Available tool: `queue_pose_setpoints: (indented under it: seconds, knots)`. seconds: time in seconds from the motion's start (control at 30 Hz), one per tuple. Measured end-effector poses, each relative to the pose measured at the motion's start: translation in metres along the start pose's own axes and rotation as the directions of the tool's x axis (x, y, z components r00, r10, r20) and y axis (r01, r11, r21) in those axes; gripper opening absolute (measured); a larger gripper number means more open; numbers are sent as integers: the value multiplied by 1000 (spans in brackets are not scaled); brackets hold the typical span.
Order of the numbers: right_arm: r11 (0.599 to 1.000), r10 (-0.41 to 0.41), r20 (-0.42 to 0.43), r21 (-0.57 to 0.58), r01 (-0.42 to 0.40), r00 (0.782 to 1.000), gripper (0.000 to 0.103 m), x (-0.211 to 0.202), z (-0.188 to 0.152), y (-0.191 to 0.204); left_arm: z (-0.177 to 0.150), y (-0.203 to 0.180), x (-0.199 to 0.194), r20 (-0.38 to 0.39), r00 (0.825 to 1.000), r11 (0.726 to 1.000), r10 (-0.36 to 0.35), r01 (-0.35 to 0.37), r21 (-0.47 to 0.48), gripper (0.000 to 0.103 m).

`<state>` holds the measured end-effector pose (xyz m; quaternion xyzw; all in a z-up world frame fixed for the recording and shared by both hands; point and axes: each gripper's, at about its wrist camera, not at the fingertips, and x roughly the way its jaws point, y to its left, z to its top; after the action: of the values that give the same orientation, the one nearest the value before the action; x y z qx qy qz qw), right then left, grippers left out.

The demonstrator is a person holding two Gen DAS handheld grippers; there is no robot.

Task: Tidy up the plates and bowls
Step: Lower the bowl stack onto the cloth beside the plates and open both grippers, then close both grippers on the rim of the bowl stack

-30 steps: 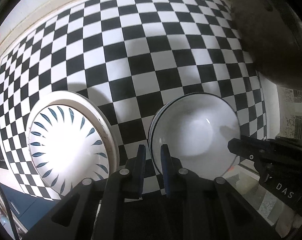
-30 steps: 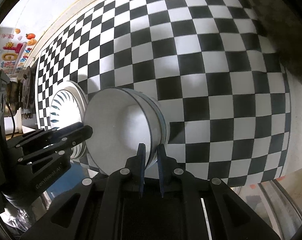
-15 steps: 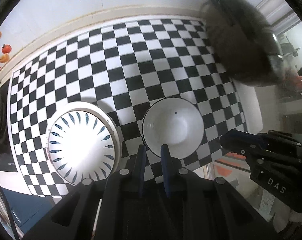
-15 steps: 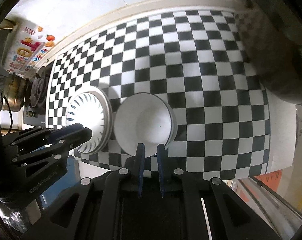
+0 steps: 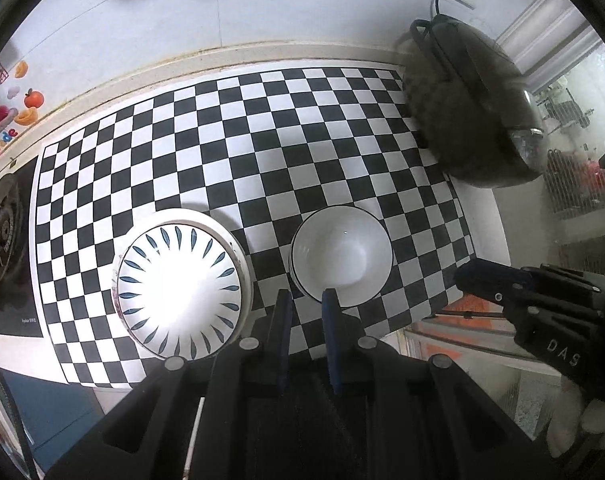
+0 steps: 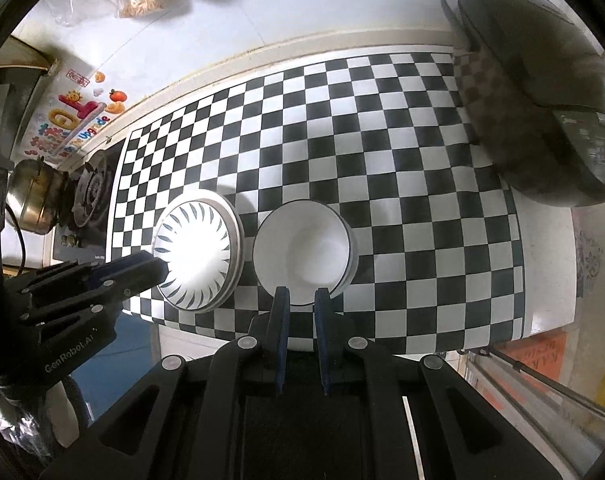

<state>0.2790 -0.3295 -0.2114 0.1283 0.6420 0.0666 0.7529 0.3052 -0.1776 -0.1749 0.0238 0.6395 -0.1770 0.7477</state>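
Here, on the checkered mat (image 5: 262,152): white bowl (image 5: 341,256) near its front edge, patterned plate (image 5: 178,290) just beside that bowl, away from the dark cooker (image 5: 474,120) at the mat's far corner. Above the mat's front edge, both empty: left gripper (image 5: 305,312) and right gripper (image 6: 300,308), fingers slightly apart, clamping nothing.

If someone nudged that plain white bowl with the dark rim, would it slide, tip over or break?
The white bowl looks like glazed ceramic, so probably rigid, fairly heavy and breakable if dropped. It sits upright on the smooth checkered mat, seemingly nested in another bowl, so a nudge would likely slide the stack, not tip it. Its glossy rim may be slippery to pinch.
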Motion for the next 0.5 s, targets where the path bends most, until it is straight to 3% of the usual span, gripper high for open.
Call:
queue_pose_setpoints:
  seconds: [0.13,0.2,0.3,0.4,0.5]
  knots:
    - [1000,-1,2,15,1,1000,18,-1,2,-5,2,6,4,-1,1000,999,-18,18,-31,23]
    - [1000,1,-2,22,-1,1000,42,1,4,-8,5,11,11,-9,1000,998,-28,28,-55,27]
    - [999,8,-11,38,-8,1000,66,9,6,-15,9,20,29,-55,997,994,-60,55,-91,27]
    - [998,19,-18,53,-18,1000,81,22,9,-24,13,32,56,-107,988,986,-108,93,-141,27]
    - [997,29,-33,67,-27,999,85,42,13,-34,18,41,81,-152,977,975,-152,123,-184,27]
